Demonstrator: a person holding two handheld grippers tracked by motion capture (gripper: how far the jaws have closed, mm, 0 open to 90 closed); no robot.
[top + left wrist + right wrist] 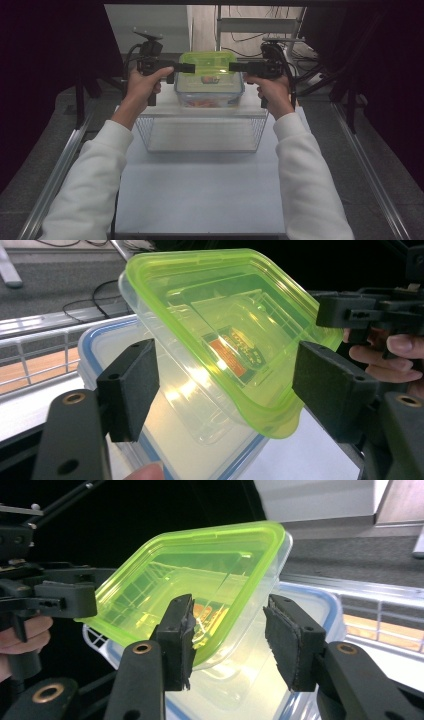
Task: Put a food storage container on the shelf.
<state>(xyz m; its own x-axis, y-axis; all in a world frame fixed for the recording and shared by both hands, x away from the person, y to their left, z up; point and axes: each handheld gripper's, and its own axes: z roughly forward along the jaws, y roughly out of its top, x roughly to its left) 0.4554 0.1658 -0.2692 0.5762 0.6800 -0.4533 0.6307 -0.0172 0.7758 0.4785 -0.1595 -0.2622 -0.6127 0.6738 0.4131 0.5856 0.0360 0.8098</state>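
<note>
A small clear tub with a lime-green lid (209, 64) rests on a larger clear box with a blue-rimmed lid (210, 92). My left gripper (186, 67) reaches it from the left and my right gripper (234, 66) from the right. In the left gripper view, the left gripper (230, 387) stands open with a corner of the green-lidded tub (220, 330) between its pads, over the blue-rimmed box (90, 342). In the right gripper view, the right gripper (232, 640) is open around the opposite corner of the tub (200, 575).
An empty wire basket (145, 132) stands on the white board (200, 195), just in front of the stacked boxes. Metal rails run down both sides of the table. Cables and a metal frame lie on the floor behind.
</note>
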